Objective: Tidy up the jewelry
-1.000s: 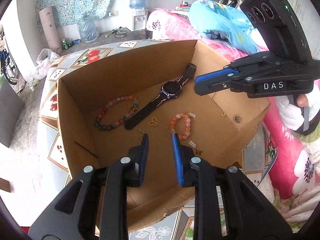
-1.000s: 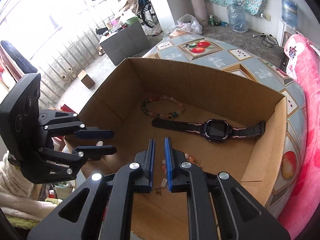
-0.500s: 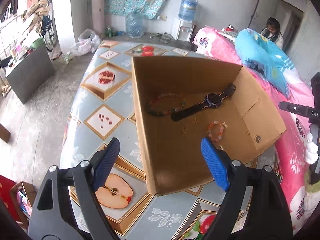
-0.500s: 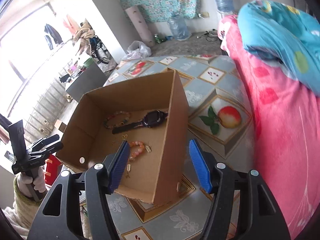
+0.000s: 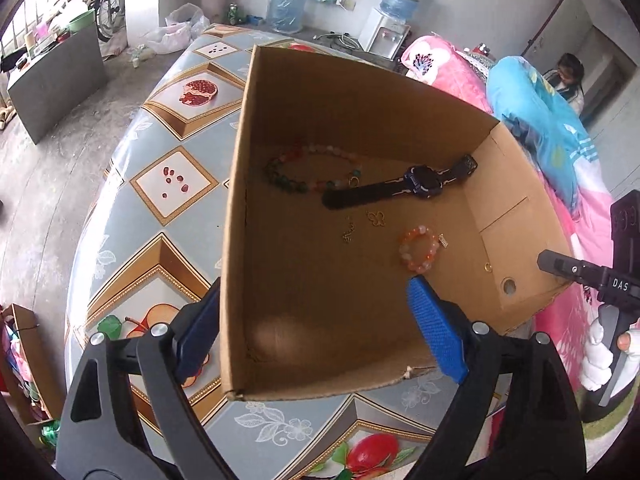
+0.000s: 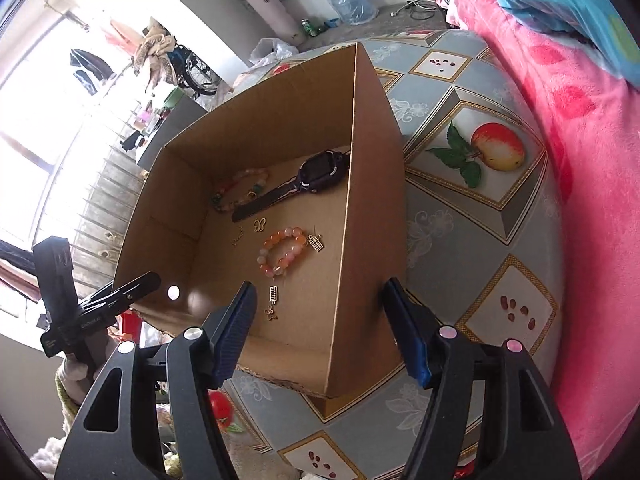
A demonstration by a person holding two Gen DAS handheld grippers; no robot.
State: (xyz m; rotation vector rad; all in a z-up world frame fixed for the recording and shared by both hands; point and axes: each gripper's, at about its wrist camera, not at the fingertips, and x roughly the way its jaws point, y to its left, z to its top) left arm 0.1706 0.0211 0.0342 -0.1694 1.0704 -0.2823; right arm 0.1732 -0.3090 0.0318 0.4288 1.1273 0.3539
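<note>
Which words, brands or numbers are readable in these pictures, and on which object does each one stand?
"DAS": white letters on the right claw, seen from the left wrist.
Pale print on the left claw, seen from the right wrist: too blurred to read.
Watch screen: dark, no text.

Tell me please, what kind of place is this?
Most likely a lived-in room of a home, a bedroom or bed-sitting room. A bed with a pink blanket stands beside the table, a water dispenser is by the wall, and a wheelchair is parked near the window.
</note>
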